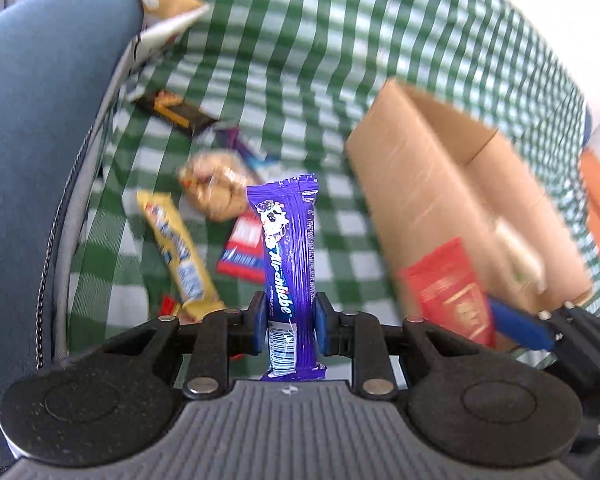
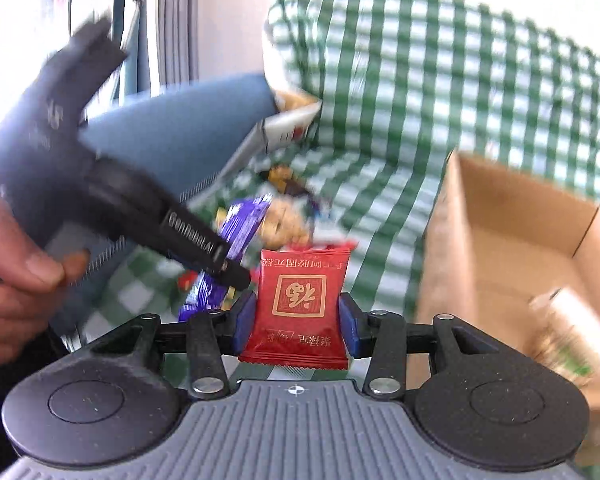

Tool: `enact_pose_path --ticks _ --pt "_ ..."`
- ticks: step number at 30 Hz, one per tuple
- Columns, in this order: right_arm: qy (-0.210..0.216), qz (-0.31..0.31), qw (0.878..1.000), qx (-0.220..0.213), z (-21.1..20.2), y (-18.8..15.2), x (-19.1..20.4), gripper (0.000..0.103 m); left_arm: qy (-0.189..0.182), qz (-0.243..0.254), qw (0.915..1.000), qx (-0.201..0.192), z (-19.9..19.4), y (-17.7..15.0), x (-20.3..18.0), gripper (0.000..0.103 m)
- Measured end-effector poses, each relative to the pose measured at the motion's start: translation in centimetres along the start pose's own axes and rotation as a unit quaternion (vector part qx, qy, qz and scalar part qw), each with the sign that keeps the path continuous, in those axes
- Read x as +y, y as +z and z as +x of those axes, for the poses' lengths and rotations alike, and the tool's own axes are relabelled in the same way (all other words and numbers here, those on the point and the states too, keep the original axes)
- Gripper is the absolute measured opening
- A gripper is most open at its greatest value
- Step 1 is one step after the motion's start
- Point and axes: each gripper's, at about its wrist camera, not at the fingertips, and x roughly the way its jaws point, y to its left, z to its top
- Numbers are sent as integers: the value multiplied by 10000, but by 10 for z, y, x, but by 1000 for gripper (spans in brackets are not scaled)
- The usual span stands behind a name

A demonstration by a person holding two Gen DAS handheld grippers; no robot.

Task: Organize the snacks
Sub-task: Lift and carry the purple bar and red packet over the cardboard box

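Observation:
My left gripper (image 1: 290, 322) is shut on a purple Alpenliebe candy stick (image 1: 288, 248), held upright above the green checked cloth (image 1: 300, 60). My right gripper (image 2: 296, 322) is shut on a red square snack packet (image 2: 298, 304); this packet also shows in the left wrist view (image 1: 452, 296). An open cardboard box (image 2: 512, 240) stands to the right, with a pale wrapped snack (image 2: 572, 336) inside. The box also shows in the left wrist view (image 1: 460, 184). In the right wrist view the left gripper (image 2: 236, 276) with the purple stick (image 2: 236, 240) is at the left.
Loose snacks lie on the cloth: a yellow bar (image 1: 176, 252), a black and orange bar (image 1: 176, 112), a tan bag (image 1: 216, 192), a red and blue packet (image 1: 244, 252). A blue cushion (image 1: 40, 120) lies at the left. A large snack bag (image 1: 164, 12) leans at the back.

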Motion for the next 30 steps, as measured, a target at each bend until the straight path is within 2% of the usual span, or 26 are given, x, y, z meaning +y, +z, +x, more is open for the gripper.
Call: enact_pose_path --ticks 6,10,14,19,20,23,30 --pt "-281 242 9968 -708 -29 46 -49 46 -483 -301 9967 -581 -23 13 -17 26" --pt "-531 206 9924 -1088 -40 64 -92 46 -513 -240 9958 -723 -28 19 -39 26" --pt "-735 401 9905 -1094 -31 61 -137 46 -432 -22 9960 -787 -29 23 -59 26" --pt "-860 964 9873 -928 -10 30 -176 46 -477 -13 9947 -912 -28 23 -70 26" --pt "-865 1116 9865 -829 -8 28 -183 46 -517 -36 9942 -945 -27 23 -71 26" --pt "-894 1267 9832 -961 -14 24 -189 46 -735 -137 9909 -1121 -25 26 -77 26" --pt "-1034 1288 9816 -960 -26 17 -199 46 -1234 -230 9813 -1456 -19 29 -98 26"
